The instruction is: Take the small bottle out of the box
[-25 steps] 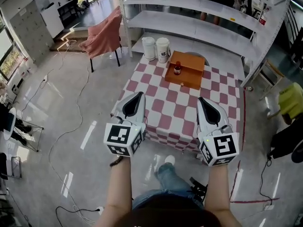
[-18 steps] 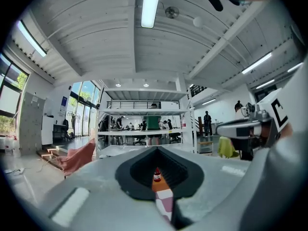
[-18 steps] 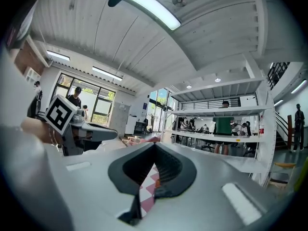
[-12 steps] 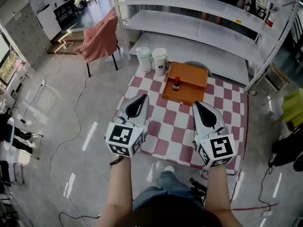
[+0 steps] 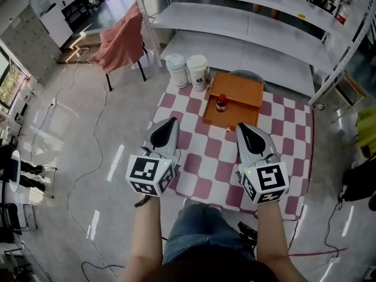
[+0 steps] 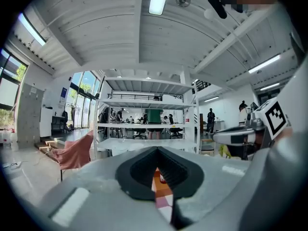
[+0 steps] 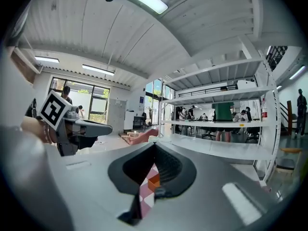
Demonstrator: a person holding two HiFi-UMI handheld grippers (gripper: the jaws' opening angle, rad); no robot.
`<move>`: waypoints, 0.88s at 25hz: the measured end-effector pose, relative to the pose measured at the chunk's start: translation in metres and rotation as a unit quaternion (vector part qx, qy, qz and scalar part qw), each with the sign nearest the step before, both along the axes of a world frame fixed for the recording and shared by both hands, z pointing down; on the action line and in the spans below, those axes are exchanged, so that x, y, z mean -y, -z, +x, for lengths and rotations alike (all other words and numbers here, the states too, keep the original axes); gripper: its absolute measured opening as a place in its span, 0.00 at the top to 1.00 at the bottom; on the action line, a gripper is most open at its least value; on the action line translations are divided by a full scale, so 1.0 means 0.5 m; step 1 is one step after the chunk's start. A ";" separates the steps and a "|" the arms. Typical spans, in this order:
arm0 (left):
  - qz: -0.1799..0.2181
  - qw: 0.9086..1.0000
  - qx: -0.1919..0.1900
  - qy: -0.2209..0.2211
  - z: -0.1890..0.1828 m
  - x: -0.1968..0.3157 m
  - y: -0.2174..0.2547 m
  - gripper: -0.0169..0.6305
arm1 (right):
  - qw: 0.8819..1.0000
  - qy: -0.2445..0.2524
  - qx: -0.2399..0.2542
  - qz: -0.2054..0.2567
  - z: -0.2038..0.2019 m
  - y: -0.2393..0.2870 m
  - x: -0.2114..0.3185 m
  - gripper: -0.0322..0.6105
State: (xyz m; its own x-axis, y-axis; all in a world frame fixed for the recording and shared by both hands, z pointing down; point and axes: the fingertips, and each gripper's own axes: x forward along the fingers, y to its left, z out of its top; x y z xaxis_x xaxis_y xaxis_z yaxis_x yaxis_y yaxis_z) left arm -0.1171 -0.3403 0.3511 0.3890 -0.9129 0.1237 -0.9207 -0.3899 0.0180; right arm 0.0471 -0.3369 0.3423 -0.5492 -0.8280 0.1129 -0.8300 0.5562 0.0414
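Note:
A small dark bottle [image 5: 221, 104] with a red cap stands upright in an open orange box [image 5: 242, 90] at the far side of the red-and-white checked table [image 5: 202, 157]. My left gripper [image 5: 171, 122] hovers over the table's near left part, shut and empty. My right gripper [image 5: 241, 127] is level with it, just short of the box's near edge, also shut and empty. In the left gripper view the left gripper [image 6: 156, 149] has its jaws met, and the bottle [image 6: 162, 178] shows through the slit. In the right gripper view the right gripper [image 7: 155, 146] has its jaws met too, with a corner of the box [image 7: 153, 181] below.
Two white lidded cups [image 5: 188, 70] stand at the table's far left corner beside the box. A white shelf rack [image 5: 252, 16] rises behind the table. A chair draped in pink cloth [image 5: 120, 40] stands at the left, and cables lie on the floor.
The table has drawn closer. Both grippers, first over the floor by its near edge, now hang over the tabletop nearer the box. Their jaws have stayed shut.

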 end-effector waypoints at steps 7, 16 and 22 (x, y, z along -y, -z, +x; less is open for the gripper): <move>-0.030 0.999 -0.006 -0.023 -0.003 0.053 -0.063 1.00 | 0.998 -0.043 0.006 -0.041 -0.001 -0.057 0.049 0.95; -0.061 0.997 -0.018 -0.045 -0.039 0.158 -0.109 1.00 | 0.993 -0.087 0.008 -0.080 -0.024 -0.125 0.151 0.71; -0.075 0.995 -0.016 -0.063 -0.056 0.224 -0.139 1.00 | 0.989 -0.107 0.003 -0.098 -0.049 -0.181 0.237 0.71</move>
